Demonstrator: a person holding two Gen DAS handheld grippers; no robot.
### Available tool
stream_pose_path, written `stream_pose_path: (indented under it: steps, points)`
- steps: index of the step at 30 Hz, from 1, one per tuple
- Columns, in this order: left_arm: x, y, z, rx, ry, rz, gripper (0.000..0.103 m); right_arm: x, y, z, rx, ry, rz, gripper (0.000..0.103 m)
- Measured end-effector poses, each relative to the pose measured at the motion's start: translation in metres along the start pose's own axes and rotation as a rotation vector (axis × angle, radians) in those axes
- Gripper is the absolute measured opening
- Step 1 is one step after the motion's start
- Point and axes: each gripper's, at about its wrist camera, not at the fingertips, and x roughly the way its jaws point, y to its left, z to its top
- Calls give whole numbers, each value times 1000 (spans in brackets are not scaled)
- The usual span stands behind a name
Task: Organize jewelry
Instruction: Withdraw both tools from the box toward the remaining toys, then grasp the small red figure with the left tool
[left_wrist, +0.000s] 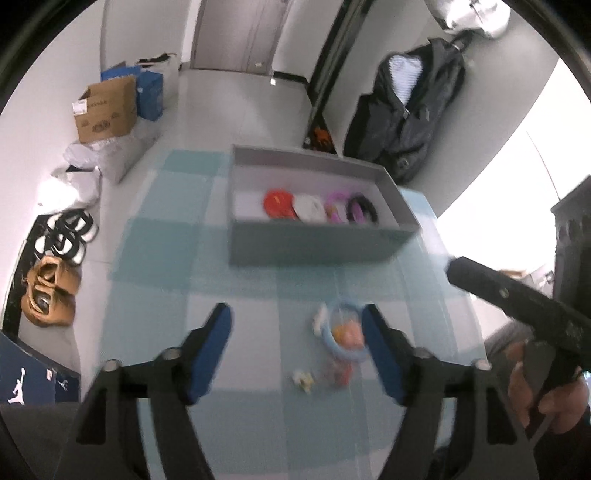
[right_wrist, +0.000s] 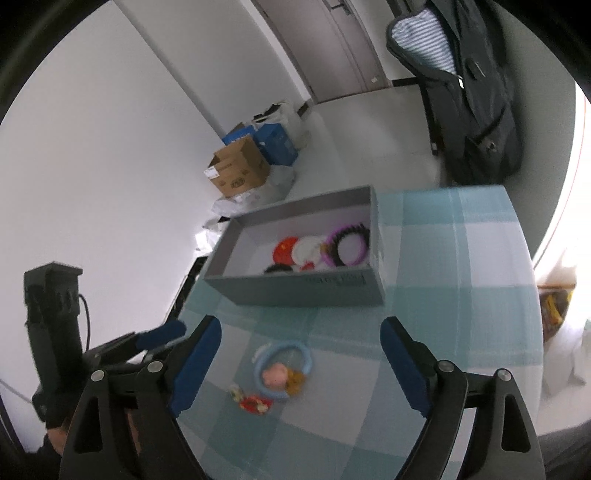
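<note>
Left wrist view: the left gripper hangs above the blue-and-white checked tablecloth, jaws spread wide and holding nothing. A light blue bracelet with a pink-orange charm lies on the cloth just inside the right-hand finger; a small red piece and a pale yellow piece lie near it, blurred. Beyond them stands the grey box, open at the top, with a red ring, a white ring, a pink ring and a black ring in a row along its floor. The right gripper enters from the right edge — its jaw state cannot be told here. Right wrist view: the right gripper is also spread wide and empty, above the light blue bracelet, which lies between its fingers without contact; the red piece rests just beside it. The grey box sits farther back on the cloth, rings grouped toward its right end. A cardboard carton stands on the floor by the wall.
</note>
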Motion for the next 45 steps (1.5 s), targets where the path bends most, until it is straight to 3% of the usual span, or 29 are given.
stream_pose_path:
  steps: [8,10,16,22,25,26,35,45]
  points:
    - [17,-30,-22,146,97,-15,74,-13,-18,-22,60,-7,-17,90]
    - [27,-38,-23,201,128,35,74,-16,-21,-25,69,-5,-21,90]
    - [37,-44,-22,248,121,68,73,-20,-30,-30,95,-8,-27,90]
    - [43,-55,-30,337,111,123,47,-19,-29,-31,96,-9,-21,90]
    - [47,-54,-33,337,143,112,20,-18,-29,-32,95,-9,-22,90]
    - [47,-51,-33,334,150,110,18,-18,-29,-32,96,-10,-22,90]
    - [35,-52,-28,323,104,44,15,-18,-31,-32,103,-7,-23,90]
    - [1,-26,-10,167,-17,-65,15,-11,-20,-42,64,18,11,90]
